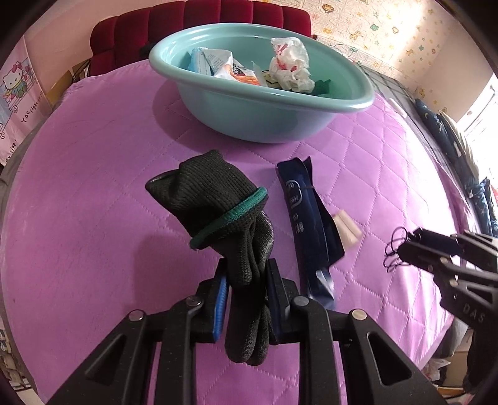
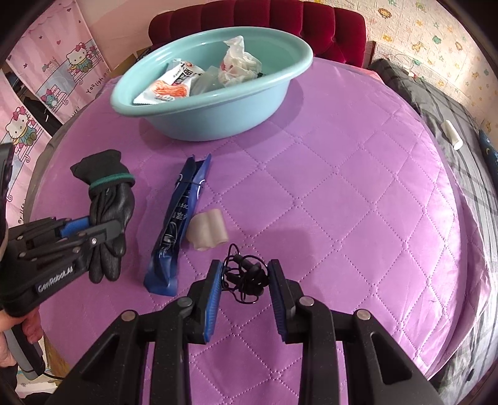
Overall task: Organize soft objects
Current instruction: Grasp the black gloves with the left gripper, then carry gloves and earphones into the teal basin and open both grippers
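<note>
Your left gripper (image 1: 246, 277) clamps the glove (image 1: 218, 199); your right (image 2: 246, 277) pinches the earphones (image 2: 246, 274). Lift both clear, then carry to the basin (image 1: 342, 102).

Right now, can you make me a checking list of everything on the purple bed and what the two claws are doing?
Surface: purple quilted cover, flat.
Job's things: black gloves lifted; blue packet and pale foam piece lying beside each other; black earphone cord.
Basin: teal basin already holds a snack packet and a crumpled plastic bag.
Clutter: white tube on the grey blanket at the right edge.
Claws: left claw shut on the gloves; right claw around the earphone cord, pressing on it.
Cables: only the earphone cord.
Surroundings: red headboard, cartoon curtain.
</note>
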`<state>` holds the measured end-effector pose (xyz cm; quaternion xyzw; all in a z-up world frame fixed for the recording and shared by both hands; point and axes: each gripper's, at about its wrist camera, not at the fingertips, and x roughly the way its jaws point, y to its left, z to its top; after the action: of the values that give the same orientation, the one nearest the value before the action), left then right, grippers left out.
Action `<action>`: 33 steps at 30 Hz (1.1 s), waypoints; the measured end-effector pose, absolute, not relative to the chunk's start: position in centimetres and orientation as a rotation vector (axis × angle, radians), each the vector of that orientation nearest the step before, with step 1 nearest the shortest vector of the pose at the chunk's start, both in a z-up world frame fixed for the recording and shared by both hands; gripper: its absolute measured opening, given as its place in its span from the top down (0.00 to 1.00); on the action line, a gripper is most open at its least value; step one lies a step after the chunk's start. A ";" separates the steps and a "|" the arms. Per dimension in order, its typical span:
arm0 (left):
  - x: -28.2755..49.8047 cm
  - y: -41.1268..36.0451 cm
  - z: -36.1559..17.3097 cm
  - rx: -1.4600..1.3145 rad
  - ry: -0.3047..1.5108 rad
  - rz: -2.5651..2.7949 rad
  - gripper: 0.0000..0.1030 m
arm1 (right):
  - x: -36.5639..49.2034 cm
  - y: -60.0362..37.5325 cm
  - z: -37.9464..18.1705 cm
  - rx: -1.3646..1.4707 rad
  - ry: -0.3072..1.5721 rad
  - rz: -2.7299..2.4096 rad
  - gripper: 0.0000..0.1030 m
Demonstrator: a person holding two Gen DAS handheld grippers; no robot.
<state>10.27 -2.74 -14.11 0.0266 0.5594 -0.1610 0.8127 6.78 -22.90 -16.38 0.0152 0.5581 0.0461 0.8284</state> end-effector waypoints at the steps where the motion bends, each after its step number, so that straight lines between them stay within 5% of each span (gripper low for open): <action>1: 9.9 -2.7 -14.0 0.058 1.193 -0.345 0.76 | 6.7 -22.8 -16.2 0.029 1.183 0.099 0.70; 33: 10.8 -4.8 -3.2 0.147 1.046 -0.504 0.76 | 10.0 -21.0 -3.6 0.009 1.007 0.166 0.70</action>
<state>10.80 -4.79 -3.17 0.0695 0.4938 -0.2377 0.8336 10.03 -20.98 -3.59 0.0043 0.4818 0.0794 0.8726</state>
